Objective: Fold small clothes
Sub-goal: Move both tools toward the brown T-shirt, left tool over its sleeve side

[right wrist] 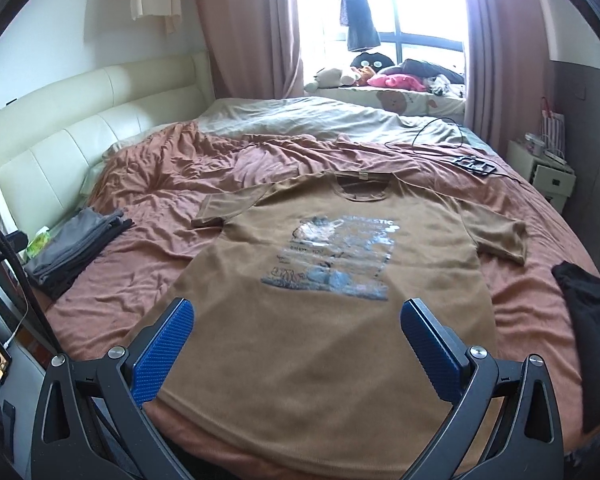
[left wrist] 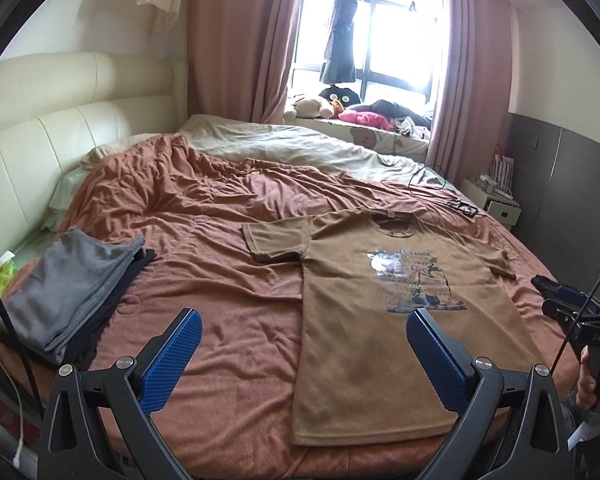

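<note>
A brown T-shirt with a blue-grey print lies flat, face up, on the rust-coloured bedsheet, sleeves spread and hem toward me. My left gripper hovers open above the sheet at the shirt's near left edge, nothing between its blue pads. My right gripper is open too, held over the shirt's lower half. In the left wrist view the right gripper shows at the right edge, held by a hand.
A stack of folded grey and dark clothes sits at the bed's left edge. A black garment lies on the right. A black cable and small device rest near the far side. A nightstand stands right of the bed.
</note>
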Available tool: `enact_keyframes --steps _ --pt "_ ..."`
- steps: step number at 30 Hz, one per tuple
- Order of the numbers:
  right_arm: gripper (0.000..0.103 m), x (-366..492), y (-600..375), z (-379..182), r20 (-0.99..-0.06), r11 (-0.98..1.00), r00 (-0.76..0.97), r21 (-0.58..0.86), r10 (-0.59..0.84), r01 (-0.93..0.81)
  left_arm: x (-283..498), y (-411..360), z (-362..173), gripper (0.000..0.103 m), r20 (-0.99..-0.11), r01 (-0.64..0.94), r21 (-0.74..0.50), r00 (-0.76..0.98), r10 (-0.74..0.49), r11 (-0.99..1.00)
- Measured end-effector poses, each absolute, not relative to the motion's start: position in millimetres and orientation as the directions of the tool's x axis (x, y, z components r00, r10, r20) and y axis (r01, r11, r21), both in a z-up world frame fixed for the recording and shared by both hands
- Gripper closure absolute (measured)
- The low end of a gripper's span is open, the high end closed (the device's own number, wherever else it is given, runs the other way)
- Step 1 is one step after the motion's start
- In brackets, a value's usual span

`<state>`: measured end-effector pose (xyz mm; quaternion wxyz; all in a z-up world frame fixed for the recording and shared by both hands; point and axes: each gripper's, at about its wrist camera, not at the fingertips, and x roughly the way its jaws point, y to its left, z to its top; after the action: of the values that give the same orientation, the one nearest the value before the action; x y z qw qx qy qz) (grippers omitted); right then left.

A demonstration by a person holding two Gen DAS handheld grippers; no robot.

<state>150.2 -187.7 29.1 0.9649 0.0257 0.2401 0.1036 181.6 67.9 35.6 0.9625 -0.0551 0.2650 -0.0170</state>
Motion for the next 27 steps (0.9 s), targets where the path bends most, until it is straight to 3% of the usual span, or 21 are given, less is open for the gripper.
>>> enact_keyframes --steps 5,18,20,27 --pt "0.0 183 -196 28 -0.467 0.97 0.85 0.116 0.243 -0.214 214 74 38 0.003 -0.506 0.013 -0.125 0.859 -0.075 0.992" --pt "0.0 268 -190 35 -0.478 0.976 0.852 0.125 0.215 -0.176 321 105 25 0.023 -0.572 -0.006 -0.164 0.816 -0.09 0.986" --pt "0.007 283 -188 36 -0.481 0.974 0.848 0.131 0.224 -0.183 334 108 22 0.024 -0.581 -0.004 -0.165 0.809 -0.093 0.986" --pt "0.008 334 -186 32 -0.502 0.966 0.827 0.174 0.252 -0.188 389 123 14 0.025 -0.615 -0.03 -0.146 0.786 -0.067 0.989"
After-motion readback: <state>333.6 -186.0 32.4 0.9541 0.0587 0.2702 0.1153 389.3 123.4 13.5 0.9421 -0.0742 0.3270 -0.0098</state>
